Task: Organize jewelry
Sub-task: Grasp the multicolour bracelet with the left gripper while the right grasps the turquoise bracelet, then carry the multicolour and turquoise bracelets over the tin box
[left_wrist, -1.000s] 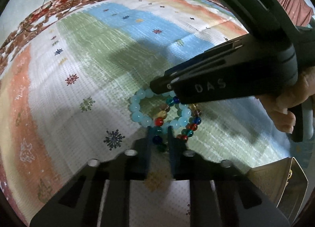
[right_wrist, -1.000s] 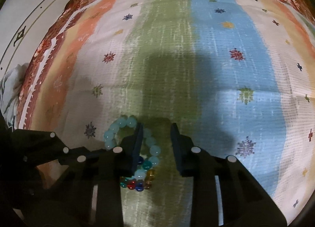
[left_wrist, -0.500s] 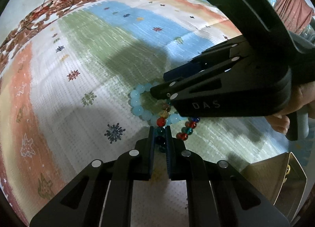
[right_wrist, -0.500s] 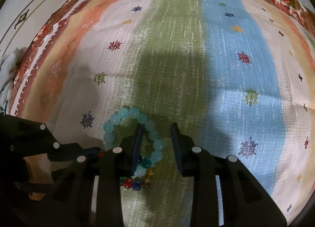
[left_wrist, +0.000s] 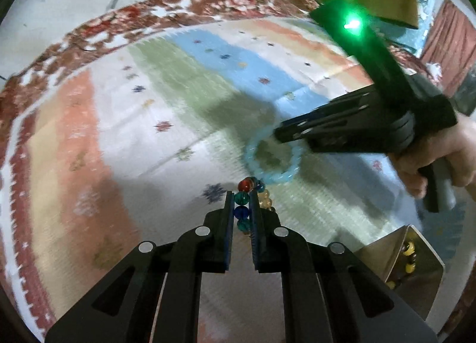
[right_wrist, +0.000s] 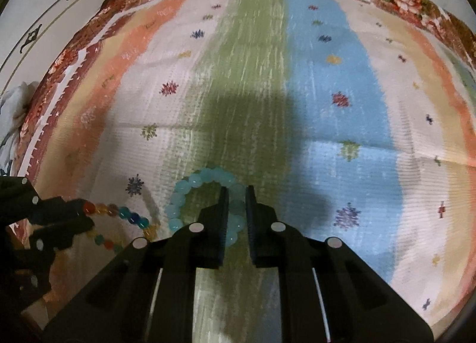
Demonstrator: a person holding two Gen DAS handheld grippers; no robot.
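The left gripper point(left_wrist: 241, 203) is clenched on the colorful bead bracelet point(left_wrist: 241, 197) – the green and blue beads sit squeezed between its fingers. The right gripper point(right_wrist: 236, 203) is pinched on the light blue bracelet point(right_wrist: 190, 185), whose loop lies on the striped blanket point(right_wrist: 327, 104). The two bracelets look nearly apart now, almost touching at one spot. To do this well, I think each should be pulled gently its own way, so no bead catches. A shiny box point(left_wrist: 416, 256) with yellow beads inside waits near the left gripper – maybe the colorful one goes there.
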